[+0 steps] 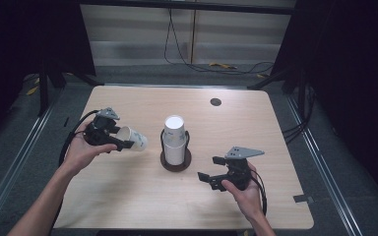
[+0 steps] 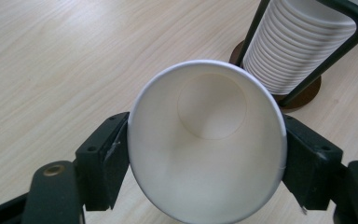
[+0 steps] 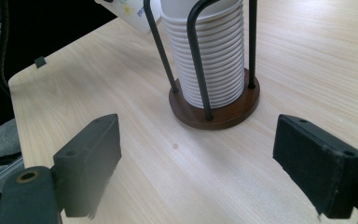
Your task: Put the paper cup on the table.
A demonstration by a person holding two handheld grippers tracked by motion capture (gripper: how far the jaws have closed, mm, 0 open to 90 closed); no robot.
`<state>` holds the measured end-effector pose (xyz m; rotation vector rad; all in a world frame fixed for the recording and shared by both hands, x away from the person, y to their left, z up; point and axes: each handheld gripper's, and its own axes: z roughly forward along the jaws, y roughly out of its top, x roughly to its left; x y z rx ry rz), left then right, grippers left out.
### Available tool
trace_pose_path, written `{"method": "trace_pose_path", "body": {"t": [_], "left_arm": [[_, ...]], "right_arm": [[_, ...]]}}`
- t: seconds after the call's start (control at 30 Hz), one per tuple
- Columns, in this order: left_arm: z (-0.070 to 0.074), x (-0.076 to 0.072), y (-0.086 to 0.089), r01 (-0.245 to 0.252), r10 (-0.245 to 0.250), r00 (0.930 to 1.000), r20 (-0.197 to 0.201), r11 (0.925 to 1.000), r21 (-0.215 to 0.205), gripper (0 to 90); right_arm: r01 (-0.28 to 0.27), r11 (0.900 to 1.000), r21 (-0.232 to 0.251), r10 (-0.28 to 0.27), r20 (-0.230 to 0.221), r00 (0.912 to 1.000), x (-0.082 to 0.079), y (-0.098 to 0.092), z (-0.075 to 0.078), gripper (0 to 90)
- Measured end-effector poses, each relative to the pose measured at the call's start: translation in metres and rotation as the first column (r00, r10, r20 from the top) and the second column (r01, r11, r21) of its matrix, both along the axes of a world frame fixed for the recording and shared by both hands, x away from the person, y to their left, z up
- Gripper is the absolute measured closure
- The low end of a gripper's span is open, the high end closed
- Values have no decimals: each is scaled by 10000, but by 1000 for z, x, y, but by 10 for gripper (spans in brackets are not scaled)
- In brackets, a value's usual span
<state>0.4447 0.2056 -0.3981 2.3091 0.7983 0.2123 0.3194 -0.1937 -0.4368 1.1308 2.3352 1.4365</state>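
We hold the light, crushable white paper cup [image 2: 208, 144] by its rim in the left gripper [image 1: 122, 143], clamped gently; right gripper [image 1: 211, 168] released.

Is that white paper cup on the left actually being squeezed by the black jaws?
Touching. In the left gripper view, the left hand-held gripper has a black jaw pressed against each side of the white paper cup, no gap visible.
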Motion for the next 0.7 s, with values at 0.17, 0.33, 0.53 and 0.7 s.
{"method": "trace_pose_path", "body": {"t": [0.17, 0.33, 0.53, 0.7], "left_arm": [[6, 5, -6, 117, -120, 9999, 73, 9991, 416, 246], [7, 12, -14, 223, -231, 9997, 84, 9954, 934, 243], [9, 16, -25, 240, -252, 9997, 63, 9894, 1429, 244], [4, 21, -32, 276, -254, 9996, -130, 9762, 2150, 243]], "right_arm": [[8, 10000, 3, -8, -32, 10000, 1, 0, 0, 151], [-46, 10000, 10, 47, -79, 10000, 0, 1, 0, 151], [-214, 9998, -39, 214, -195, 9996, 2, 3, -2, 152], [-209, 9998, -25, 208, -170, 9996, 1, 2, -1, 151]]}}
